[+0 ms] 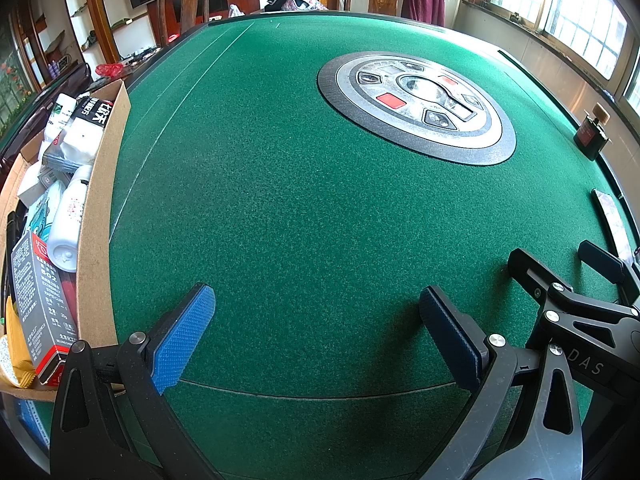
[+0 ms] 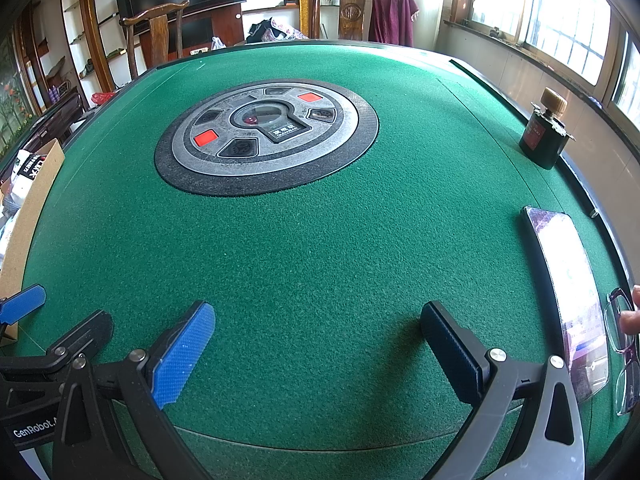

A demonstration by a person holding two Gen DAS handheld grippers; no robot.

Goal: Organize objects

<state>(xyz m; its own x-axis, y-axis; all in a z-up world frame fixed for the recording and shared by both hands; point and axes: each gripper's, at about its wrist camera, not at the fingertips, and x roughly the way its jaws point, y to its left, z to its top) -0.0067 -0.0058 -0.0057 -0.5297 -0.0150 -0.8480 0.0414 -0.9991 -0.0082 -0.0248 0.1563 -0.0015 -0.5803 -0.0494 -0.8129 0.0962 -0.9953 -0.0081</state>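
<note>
Two tools hover low over the green felt bench (image 2: 320,260), side by side, and both stand with fingers wide apart and nothing between them: the left tool (image 1: 316,336) and the right tool (image 2: 318,348). Each has one bright blue ribbed pad and one darker one.

What is left to tidy sits along the bench's right edge. A dark bottle (image 2: 542,136) stands upright near the far right rim, squat, with a red label and a ribbed brown cap. It looks like glass, so probably hard, smooth and fairly heavy for its size, and breakable if dropped. The body seems the best place to take hold, across the flat sides below the shoulder, since the cap is narrow and might turn. Nearer, a phone (image 2: 568,300) lies flat on the felt beside the rim, thin, stiff and glossy, with light glaring off its face. It would likely be slippery and offers only its long edges to pinch, so lifting one edge off the felt first may be needed. Just beyond it a pair of glasses (image 2: 620,344) lies at the frame's edge, thin-rimmed and delicate; the bridge looks a safer hold than a lens.

At the left a cardboard box (image 1: 100,208) rests on the bench, already packed with cartons, packets and a white bottle (image 1: 68,224) lying on its side. A round grey metal control panel (image 2: 266,136) with red buttons fills the bench's centre.
</note>
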